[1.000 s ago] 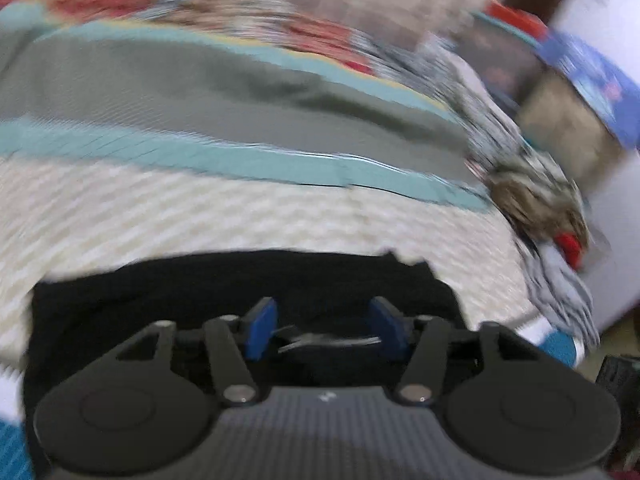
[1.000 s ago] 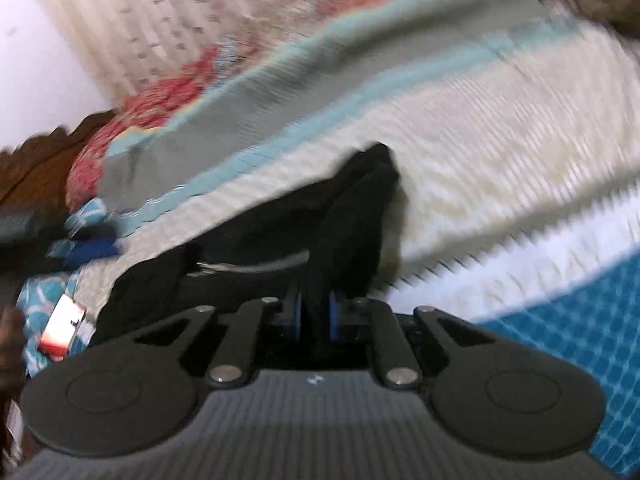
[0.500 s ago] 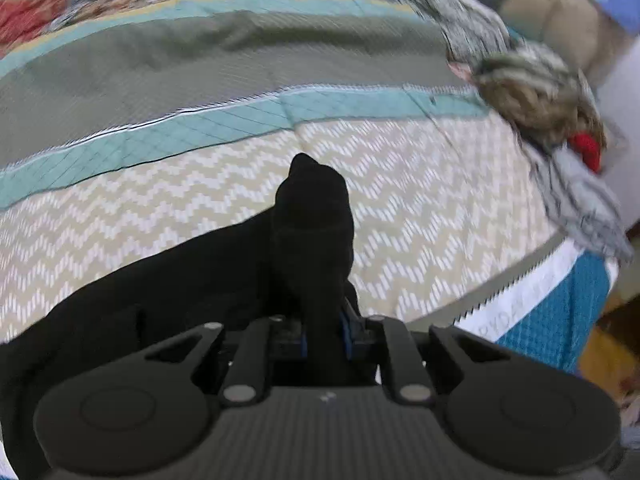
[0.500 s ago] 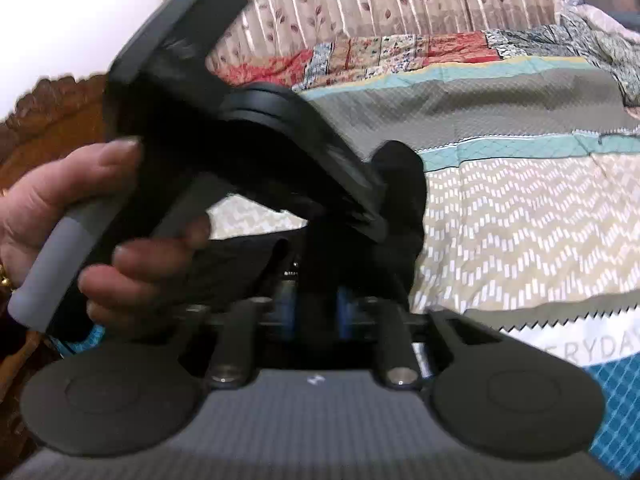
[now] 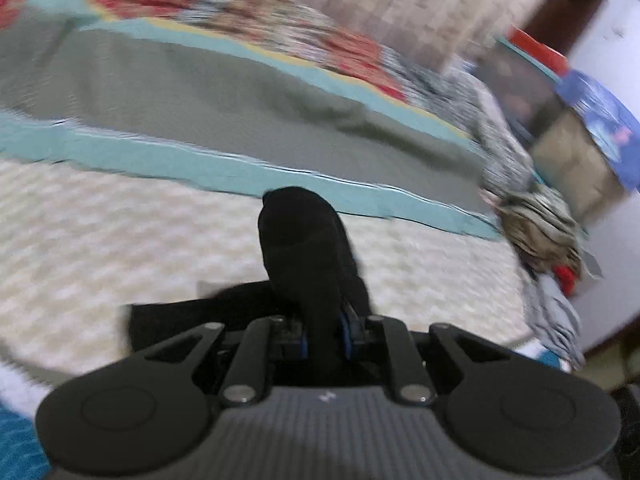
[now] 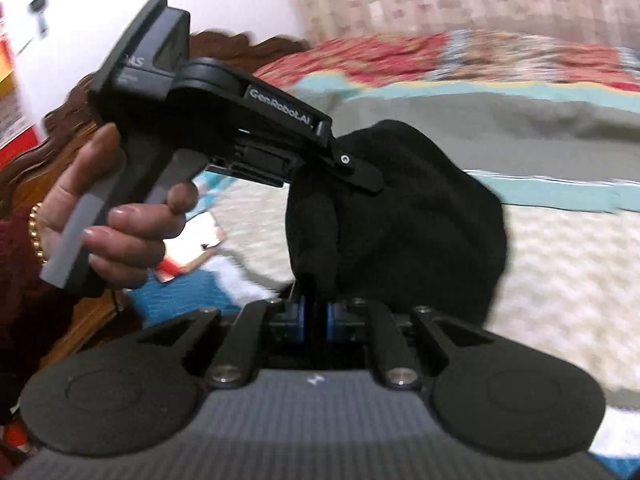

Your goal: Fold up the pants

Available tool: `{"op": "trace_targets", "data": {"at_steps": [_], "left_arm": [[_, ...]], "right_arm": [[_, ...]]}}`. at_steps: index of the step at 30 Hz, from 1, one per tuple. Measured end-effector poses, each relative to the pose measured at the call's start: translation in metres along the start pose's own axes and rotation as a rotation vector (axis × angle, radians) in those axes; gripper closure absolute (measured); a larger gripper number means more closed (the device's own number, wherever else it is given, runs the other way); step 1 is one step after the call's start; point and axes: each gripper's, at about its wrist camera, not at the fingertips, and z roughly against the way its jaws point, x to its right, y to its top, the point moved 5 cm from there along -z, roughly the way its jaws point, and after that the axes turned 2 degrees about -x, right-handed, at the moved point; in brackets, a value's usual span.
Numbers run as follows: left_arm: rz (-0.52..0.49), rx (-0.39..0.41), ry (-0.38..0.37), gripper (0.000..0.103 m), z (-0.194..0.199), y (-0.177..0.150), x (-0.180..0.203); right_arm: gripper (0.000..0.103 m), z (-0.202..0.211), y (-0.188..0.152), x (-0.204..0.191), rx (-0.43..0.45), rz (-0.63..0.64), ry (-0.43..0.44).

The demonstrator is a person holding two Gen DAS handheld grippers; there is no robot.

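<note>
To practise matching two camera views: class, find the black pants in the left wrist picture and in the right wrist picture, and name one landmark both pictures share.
Left wrist: pants at lower centre, a bunched fold standing up from between the near jaws.
Right wrist: pants at centre, a large bunch rising from the near jaws, right of the hand.
Shared landmark: the teal stripe across the bedspread, behind the pants.

The side plate of the left claw [image 6: 356,168], seen from the right wrist, carries white lettering that reads "GenRobot.AI" or close to it. On the black block behind it, the letters "AS" end a partly hidden word, with smaller print beneath too blurred to read.
</note>
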Motion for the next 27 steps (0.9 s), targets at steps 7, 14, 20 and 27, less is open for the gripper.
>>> {"op": "trace_targets", "data": {"at_steps": [7,14,20,27], "left_arm": [[0.184,-0.084,0.172,0.076,-0.031,-0.052,-0.11],[0.324,0.017,0.12,0.04,-0.028,-0.077,-0.139],[0.304,0.128,0.03,0.039,0.014,-0.086,-0.126],[0.069,-0.004,0.251,0.035,-0.03,-0.131,-0.11]], "right_arm": [[0.072,-0.117,-0.025,-0.045,-0.239,0.108,0.052],[0.047,-0.099,-0.029,-0.051,-0.234,0.183,0.139],[0.048,-0.053,0.001,-0.008,-0.072,0.067,0.066],[0.067,-0.102,-0.055,0.017,-0.238,0.015,-0.033]]}}
